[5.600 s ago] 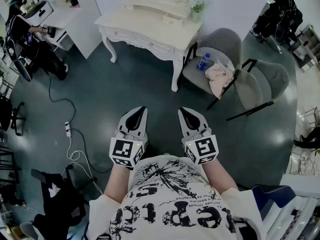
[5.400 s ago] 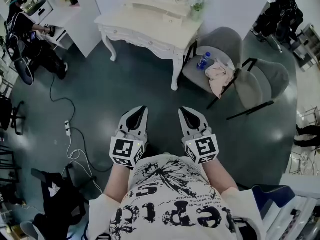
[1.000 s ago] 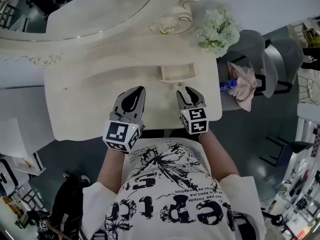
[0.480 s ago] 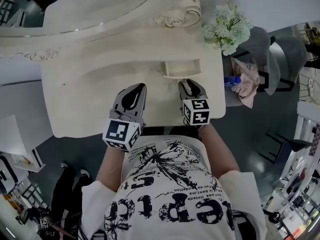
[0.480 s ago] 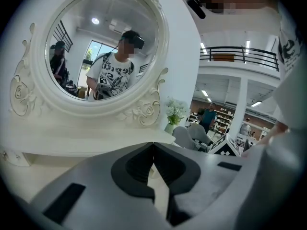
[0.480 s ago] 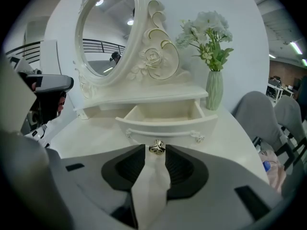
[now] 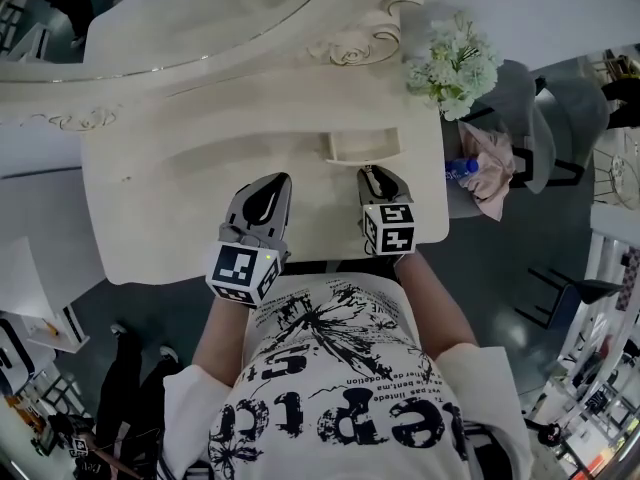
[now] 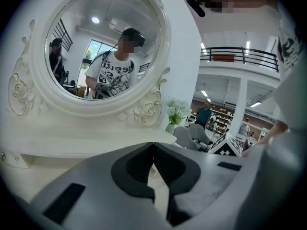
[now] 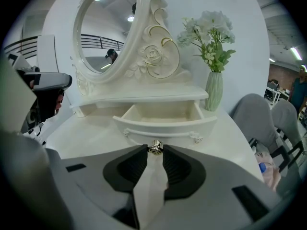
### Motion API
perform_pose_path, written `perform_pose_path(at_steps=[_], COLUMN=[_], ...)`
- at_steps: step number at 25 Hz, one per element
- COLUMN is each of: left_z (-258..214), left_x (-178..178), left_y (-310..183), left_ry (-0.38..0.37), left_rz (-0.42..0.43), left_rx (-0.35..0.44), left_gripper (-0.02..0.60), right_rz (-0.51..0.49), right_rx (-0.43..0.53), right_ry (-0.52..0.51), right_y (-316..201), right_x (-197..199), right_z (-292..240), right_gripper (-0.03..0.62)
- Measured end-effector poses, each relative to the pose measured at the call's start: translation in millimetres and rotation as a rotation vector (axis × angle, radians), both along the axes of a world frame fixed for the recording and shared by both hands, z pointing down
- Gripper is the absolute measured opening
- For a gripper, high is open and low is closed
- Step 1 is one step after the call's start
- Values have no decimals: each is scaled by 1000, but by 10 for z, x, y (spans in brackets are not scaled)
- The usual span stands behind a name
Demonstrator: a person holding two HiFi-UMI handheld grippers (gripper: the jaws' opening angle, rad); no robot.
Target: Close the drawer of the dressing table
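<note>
Left claw [image 7: 270, 182] is held over the top of the dressing table [image 7: 150, 208], jaws clenched tip to tip with nothing between them. Ahead of it and higher up stands the oval mirror [image 8: 103, 47] in its carved white frame. Right claw [image 7: 370, 173] is just to the right of the left one and about level with it, its jaw tips pinched on the small metal knob [image 9: 154, 148] at the middle of the drawer front. The drawer [image 9: 163, 116] lies straight ahead of the right claw, pulled out from the low shelf under the mirror, its top open to view. Beyond the drawer and to the right of this claw, a ribbed vase [image 9: 214, 91] of white flowers [image 7: 452, 56] stands upright at the table's back corner. Further right, off the table, are grey chairs [image 7: 520, 83], with a pale cloth [image 7: 490, 163] and a blue bottle [image 7: 457, 171] beside it.
</note>
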State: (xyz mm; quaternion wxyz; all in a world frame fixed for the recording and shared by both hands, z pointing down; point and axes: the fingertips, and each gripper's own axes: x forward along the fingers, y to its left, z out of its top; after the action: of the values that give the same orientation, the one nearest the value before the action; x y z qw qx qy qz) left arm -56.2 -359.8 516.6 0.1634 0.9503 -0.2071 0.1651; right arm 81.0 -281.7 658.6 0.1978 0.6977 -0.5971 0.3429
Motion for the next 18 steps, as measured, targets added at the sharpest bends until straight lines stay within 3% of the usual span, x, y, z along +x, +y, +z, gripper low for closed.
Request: perform_pose_path(at_steps=[18], left_z=[50], left_x=[-85], left_y=[-81], left_ry=[-12], left_rz=[-17], left_rx=[1], left_gripper=[18], right_rz=[18], right_rx=[29], right_ry=[17], right_y=[-398], right_x=[215], right_z=[3], right_gripper=[110])
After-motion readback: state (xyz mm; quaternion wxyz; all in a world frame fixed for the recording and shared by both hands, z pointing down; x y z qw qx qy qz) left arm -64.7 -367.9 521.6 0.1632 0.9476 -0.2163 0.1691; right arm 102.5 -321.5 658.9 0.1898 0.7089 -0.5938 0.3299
